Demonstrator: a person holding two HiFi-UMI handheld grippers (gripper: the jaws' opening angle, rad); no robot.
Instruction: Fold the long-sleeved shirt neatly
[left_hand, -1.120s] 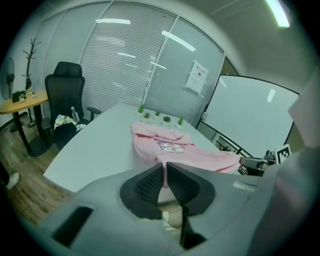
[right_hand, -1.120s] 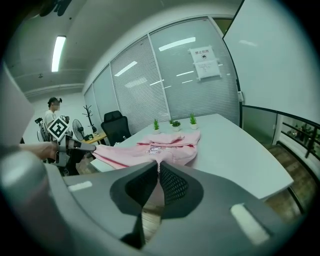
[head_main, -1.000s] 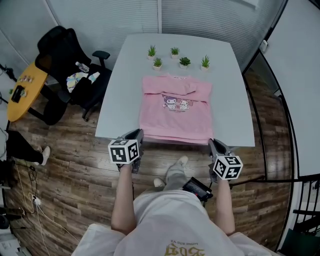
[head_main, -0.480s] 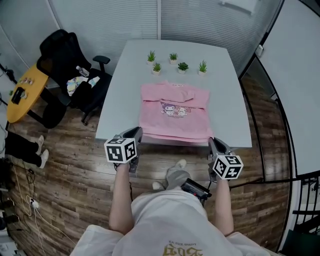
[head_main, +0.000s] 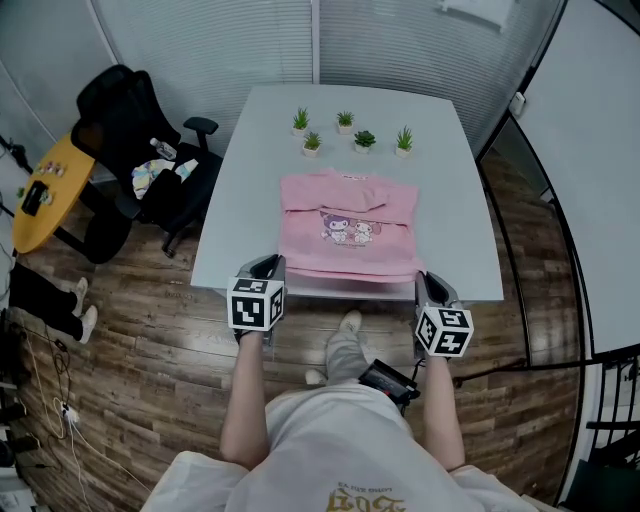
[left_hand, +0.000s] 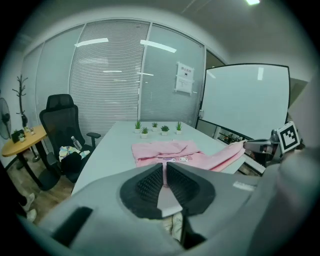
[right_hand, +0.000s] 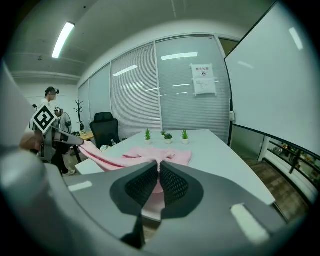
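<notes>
A pink long-sleeved shirt (head_main: 350, 225) with a cartoon print lies on the white table (head_main: 250, 180), sleeves folded in, hem toward me. My left gripper (head_main: 268, 270) is shut on the near left corner of the hem at the table's front edge. My right gripper (head_main: 428, 287) is shut on the near right corner. In the left gripper view pink cloth (left_hand: 170, 151) runs from between the closed jaws of the left gripper (left_hand: 164, 172) across to the right gripper (left_hand: 270, 146). The right gripper view shows the shirt (right_hand: 150, 157) pinched in the right gripper (right_hand: 158, 175), its hem stretched to the left gripper (right_hand: 62, 136).
Several small potted plants (head_main: 352, 130) stand at the table's far end. A black office chair (head_main: 130, 130) with a bag and a yellow round table (head_main: 40, 185) are to the left. A whiteboard (left_hand: 245, 100) stands on the right. A person (right_hand: 50, 102) stands beyond the chair.
Both grippers have risen a little with the hem held taut between them. The left gripper has rolled somewhat.
</notes>
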